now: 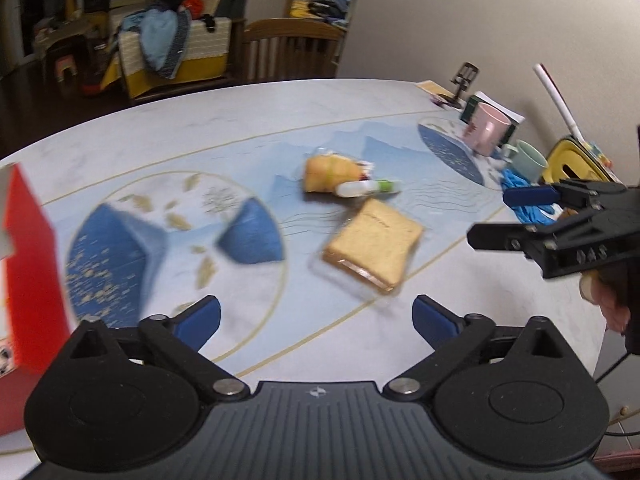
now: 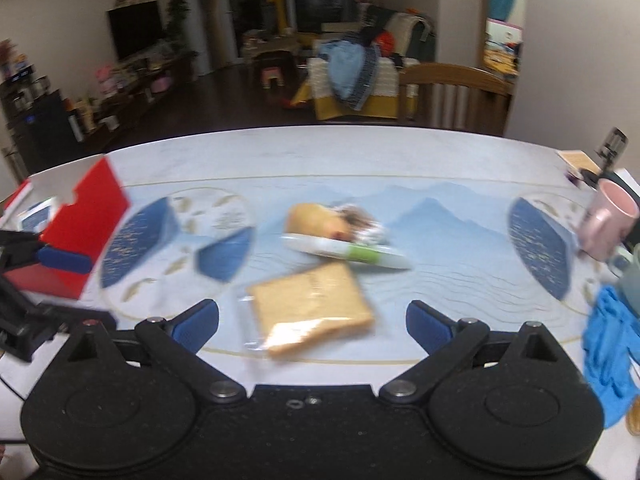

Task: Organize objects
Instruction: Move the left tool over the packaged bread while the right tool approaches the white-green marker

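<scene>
Both claws gaped wide and empty: left gripper (image 1: 316,318), right gripper (image 2: 312,320), aimed at the plastic-wrapped tan sandwich (image 2: 312,306) mid-table, likely first pick; red cardboard box (image 2: 82,224) sat by the left edge.

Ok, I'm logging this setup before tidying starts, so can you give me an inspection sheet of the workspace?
Surface: table with a blue patterned mat.
Job's things: wrapped sandwich, white-and-green tube, wrapped bun, red box.
Clutter: pink mug, green mug, blue gloves.
Grippers: left hand-held gripper and right hand-held gripper open, empty.
Cables: thin dark cable at table edge.
Surroundings: wooden chair, cluttered living room.
</scene>
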A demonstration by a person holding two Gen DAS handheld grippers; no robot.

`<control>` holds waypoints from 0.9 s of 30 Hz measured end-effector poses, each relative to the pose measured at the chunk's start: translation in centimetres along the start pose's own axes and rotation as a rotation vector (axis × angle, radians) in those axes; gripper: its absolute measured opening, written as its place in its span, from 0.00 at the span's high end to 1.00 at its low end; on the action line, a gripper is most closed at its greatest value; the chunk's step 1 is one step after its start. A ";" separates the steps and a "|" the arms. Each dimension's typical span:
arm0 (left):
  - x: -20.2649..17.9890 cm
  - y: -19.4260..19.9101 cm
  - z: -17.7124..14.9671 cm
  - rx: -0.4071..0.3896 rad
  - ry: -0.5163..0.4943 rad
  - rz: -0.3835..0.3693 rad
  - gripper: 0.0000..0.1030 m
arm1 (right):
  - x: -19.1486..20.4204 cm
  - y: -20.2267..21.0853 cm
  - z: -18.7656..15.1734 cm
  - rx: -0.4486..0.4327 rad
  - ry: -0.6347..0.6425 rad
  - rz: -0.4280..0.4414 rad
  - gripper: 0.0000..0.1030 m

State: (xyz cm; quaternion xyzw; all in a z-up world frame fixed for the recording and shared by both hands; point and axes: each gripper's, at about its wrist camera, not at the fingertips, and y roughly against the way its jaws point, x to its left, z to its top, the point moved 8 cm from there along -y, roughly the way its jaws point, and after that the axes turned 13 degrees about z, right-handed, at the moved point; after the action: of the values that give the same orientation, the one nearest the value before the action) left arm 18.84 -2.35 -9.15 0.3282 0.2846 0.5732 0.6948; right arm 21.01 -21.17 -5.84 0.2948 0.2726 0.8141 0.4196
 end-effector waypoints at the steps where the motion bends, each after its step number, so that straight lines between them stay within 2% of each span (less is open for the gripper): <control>1: -0.6 -0.4 0.1 0.003 -0.014 -0.004 0.01 | -1.0 -0.1 0.0 0.002 -0.014 -0.014 0.03; 7: -4.1 -3.1 1.1 0.005 -0.103 -0.032 0.01 | -5.8 -1.0 0.5 0.024 -0.119 -0.072 0.03; 13: -7.3 -5.6 2.0 -0.004 -0.229 -0.051 0.01 | -8.8 -3.0 1.4 0.071 -0.231 -0.093 0.03; 19: -9.4 -7.9 2.3 -0.001 -0.337 -0.049 0.01 | -9.6 -5.3 2.4 0.101 -0.281 -0.097 0.03; 27: -10.1 -10.9 2.8 -0.002 -0.407 -0.026 0.01 | -9.9 -8.3 4.0 0.093 -0.355 -0.112 0.04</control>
State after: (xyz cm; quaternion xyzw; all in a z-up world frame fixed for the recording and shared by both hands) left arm 25.82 -14.03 -15.77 0.4330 0.1421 0.4862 0.7456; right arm 32.83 -24.57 -11.32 0.4371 0.2478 0.7112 0.4917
